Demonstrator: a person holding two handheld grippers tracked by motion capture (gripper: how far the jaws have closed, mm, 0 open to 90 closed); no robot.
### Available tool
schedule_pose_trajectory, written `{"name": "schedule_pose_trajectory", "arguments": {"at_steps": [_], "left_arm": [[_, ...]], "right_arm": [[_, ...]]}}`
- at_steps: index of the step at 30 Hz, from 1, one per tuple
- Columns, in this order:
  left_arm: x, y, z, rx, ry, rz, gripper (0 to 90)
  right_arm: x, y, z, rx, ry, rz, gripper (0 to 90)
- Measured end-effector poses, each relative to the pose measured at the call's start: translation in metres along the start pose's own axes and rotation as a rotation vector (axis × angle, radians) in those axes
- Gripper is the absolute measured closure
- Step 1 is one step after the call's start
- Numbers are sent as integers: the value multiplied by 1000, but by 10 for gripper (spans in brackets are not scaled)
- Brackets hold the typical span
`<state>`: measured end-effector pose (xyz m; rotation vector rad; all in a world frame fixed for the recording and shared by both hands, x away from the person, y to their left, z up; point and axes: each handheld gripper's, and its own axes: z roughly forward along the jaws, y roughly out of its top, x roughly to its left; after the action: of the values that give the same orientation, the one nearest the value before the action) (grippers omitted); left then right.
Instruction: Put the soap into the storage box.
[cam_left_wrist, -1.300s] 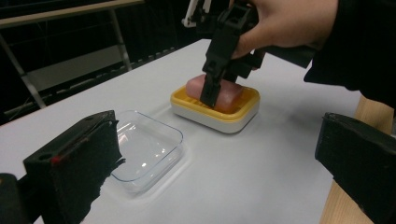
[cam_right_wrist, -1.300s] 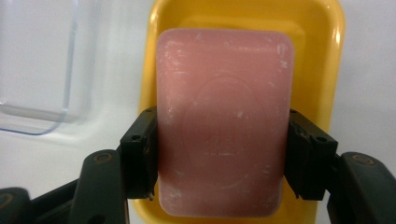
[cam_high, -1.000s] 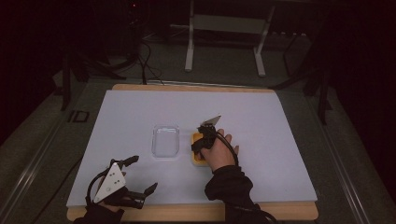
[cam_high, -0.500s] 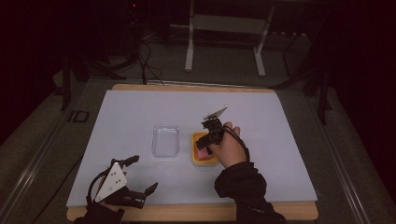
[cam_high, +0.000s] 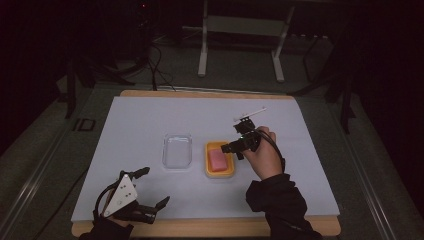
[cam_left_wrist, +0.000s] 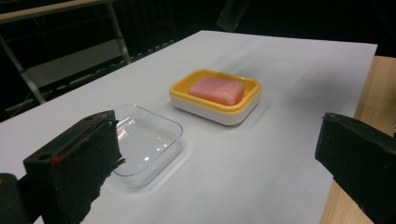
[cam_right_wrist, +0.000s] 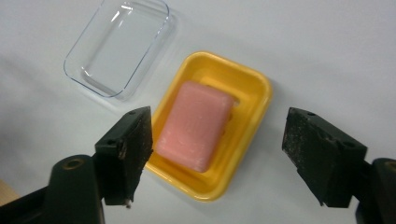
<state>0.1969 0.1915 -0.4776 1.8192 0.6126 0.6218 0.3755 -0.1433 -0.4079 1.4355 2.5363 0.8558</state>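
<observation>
The right hand-held gripper (cam_high: 239, 140) hangs above the yellow soap dish (cam_high: 219, 160), just off its right edge in the high view, with its jaws spread wide and nothing between them. In the right gripper view those jaws frame the dish from above, and the pink soap bar (cam_right_wrist: 194, 125) lies flat inside it, tilted a little against the dish's long sides. The clear plastic lid (cam_high: 177, 150) sits on the white surface (cam_high: 300, 150) just to the left of the dish, apart from it and turned hollow side up. The left hand-held gripper (cam_high: 150, 192) rests low at the near edge of the surface, well apart from both, its jaws likewise spread and empty. The step in hand looks like the approach for a grasp on the soap or its dish, though which of the two cannot be told yet. The next move probably calls for lowering the right jaws squarely over the bar's short width, lining them up with its tilt, and closing gently so the slick bar does not squirt out or drag the light dish along.
</observation>
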Motion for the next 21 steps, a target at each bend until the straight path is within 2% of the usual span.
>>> {"name": "schedule_pose_trajectory", "arguments": {"at_steps": [1,12,17,19,21], "left_arm": [[0,0,0,-2,-1,-1,6],[1,0,0,-4,3,-2,6],[1,0,-1,-5,10,-5,6],[1,0,-1,-6,9,-5,6],[0,0,-1,-6,6,-2,6]], "right_arm": [[-3,-1,-2,-10,11,-9,243],[-29,-23,-14,-38,-3,-155,218],[-38,-35,-18,-51,-13,-162,203],[-42,-39,-19,-67,11,-152,207],[-45,-44,-20,-65,8,-172,207]]}}
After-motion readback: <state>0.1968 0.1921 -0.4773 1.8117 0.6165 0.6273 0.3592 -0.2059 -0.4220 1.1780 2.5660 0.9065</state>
